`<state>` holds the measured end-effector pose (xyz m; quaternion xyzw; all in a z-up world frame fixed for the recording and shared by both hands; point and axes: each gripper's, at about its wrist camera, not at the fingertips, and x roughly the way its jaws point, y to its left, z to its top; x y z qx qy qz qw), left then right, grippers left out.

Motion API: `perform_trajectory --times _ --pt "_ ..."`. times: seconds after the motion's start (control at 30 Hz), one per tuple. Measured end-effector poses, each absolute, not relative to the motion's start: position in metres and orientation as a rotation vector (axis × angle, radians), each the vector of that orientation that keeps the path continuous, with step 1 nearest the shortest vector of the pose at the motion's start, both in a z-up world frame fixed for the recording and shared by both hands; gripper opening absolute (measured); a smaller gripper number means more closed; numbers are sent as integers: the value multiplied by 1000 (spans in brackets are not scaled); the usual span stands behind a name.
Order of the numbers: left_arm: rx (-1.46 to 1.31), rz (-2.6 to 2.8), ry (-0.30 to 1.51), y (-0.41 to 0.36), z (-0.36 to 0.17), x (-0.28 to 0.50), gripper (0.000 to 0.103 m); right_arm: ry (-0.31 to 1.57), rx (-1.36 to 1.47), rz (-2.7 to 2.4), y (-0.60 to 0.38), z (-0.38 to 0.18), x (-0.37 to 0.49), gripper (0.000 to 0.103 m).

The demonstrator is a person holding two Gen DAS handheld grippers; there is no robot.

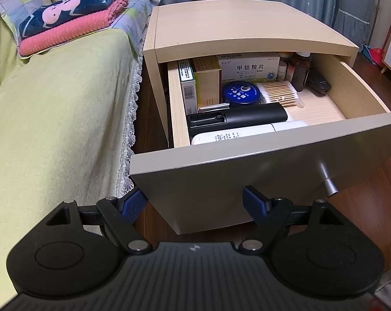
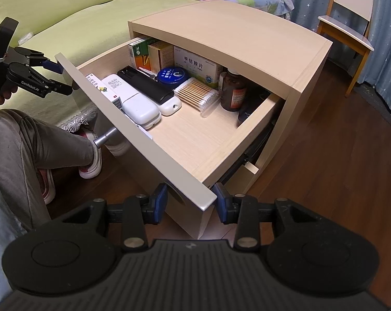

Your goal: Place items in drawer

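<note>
My left gripper (image 1: 195, 202) is open, and its blue pads (image 1: 255, 200) sit low by the drawer front (image 1: 247, 171). The drawer (image 1: 361, 96) is pulled out. Inside I see a black remote (image 1: 247, 114) on a white remote (image 1: 234, 132), a blue tin (image 1: 241, 93), cotton swabs (image 1: 277, 92) and medicine boxes (image 1: 248, 67)

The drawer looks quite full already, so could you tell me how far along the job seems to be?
Largely done, it seems: the open drawer already holds a black remote, white remotes, a blue tin, cotton swabs, medicine boxes and a brown bottle. Nothing is in hand: the left tool and right tool are both open and empty at the drawer front. Closing the drawer looks like what is left.
</note>
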<state>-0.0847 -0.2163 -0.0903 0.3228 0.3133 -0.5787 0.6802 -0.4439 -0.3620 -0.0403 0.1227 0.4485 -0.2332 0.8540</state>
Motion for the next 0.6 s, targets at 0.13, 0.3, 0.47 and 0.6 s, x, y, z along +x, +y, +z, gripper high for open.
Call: perform_trajectory --times 0.13,0.3,0.47,0.6 --pt "724 -1300 702 -216 -91 -85 81 945 255 -493 -361 -40 -443 34" --pt "723 -1301 701 -216 -92 -85 81 944 251 -497 -361 -41 -444 34" --pt "722 -1302 699 -216 -93 -85 81 944 248 -502 -360 -41 -444 35" --pt "720 -1305 698 -216 -94 -84 80 943 244 -507 -359 -41 -444 35"
